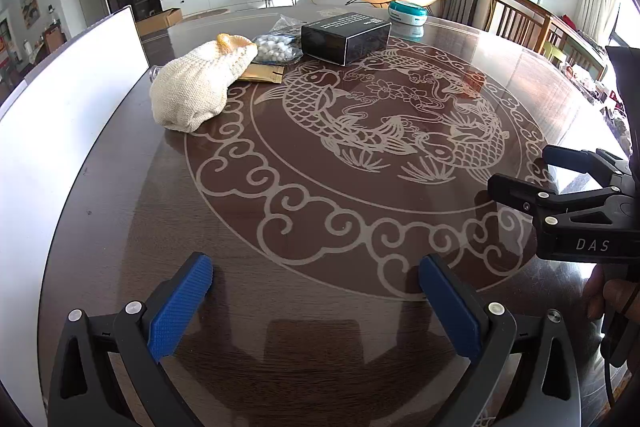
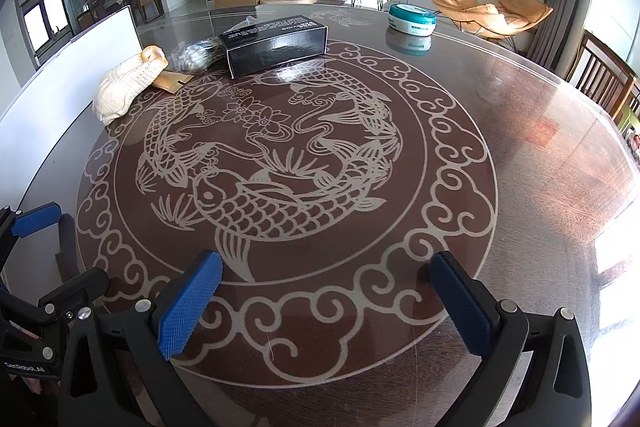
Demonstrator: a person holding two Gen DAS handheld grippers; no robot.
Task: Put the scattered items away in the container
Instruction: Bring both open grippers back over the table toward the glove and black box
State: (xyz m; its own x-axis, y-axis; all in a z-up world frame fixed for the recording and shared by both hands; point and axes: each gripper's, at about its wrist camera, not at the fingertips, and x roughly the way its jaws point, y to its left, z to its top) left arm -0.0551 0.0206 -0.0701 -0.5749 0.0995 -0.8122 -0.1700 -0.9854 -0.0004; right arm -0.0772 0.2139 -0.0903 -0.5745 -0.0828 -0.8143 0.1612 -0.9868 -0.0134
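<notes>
a: my left gripper (image 1: pixel 316 277) and right gripper (image 2: pixel 326 273): jaws spread wide, both empty, above the worktop (image 2: pixel 520 155).

b: items?

a: far side: knitted pouch (image 1: pixel 196 87), black box (image 1: pixel 345 37), teal tin (image 1: pixel 407 12).

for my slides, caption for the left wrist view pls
Open left gripper over the fish-patterned table, facing a knit pouch and black box.
</notes>
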